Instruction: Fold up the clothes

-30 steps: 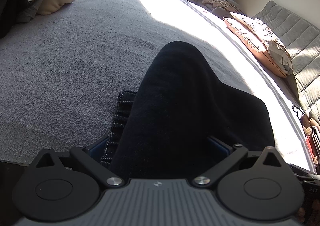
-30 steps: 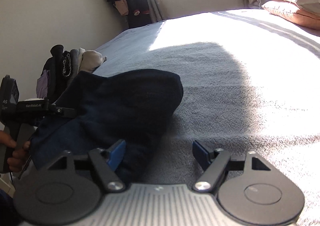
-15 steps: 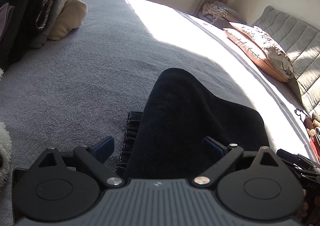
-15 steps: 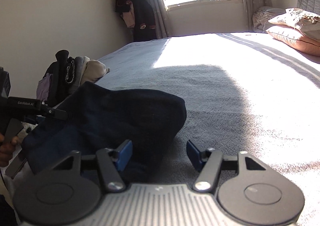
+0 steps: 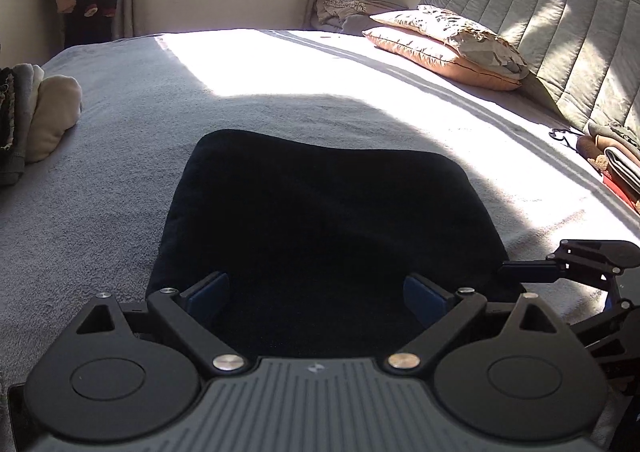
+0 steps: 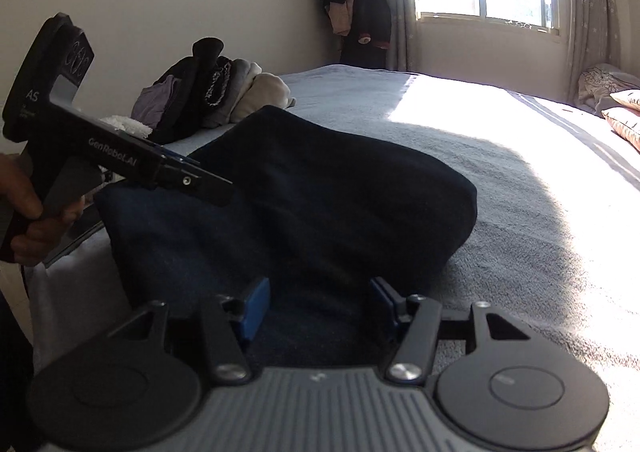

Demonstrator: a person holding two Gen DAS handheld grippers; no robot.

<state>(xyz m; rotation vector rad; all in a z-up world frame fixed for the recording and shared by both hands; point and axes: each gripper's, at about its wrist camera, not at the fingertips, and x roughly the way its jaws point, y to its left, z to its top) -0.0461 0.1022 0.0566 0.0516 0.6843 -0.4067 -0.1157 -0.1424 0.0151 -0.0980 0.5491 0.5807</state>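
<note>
Jeans [image 5: 320,228] lie folded on the bed [image 5: 104,172] just ahead of my left claw [image 5: 316,294], which stands spread wide, pads clear of the cloth. My right claw [image 6: 316,308] has just been closing, jeans between its jaws, not pinched.

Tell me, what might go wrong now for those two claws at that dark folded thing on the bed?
The right gripper has just been closing with the dark garment between its pads; a shallow pinch might catch only the top layer and undo the fold. The left gripper stands wide open, so that side may sag if lifted. The stacked clothes lie close by and could be knocked.
</note>
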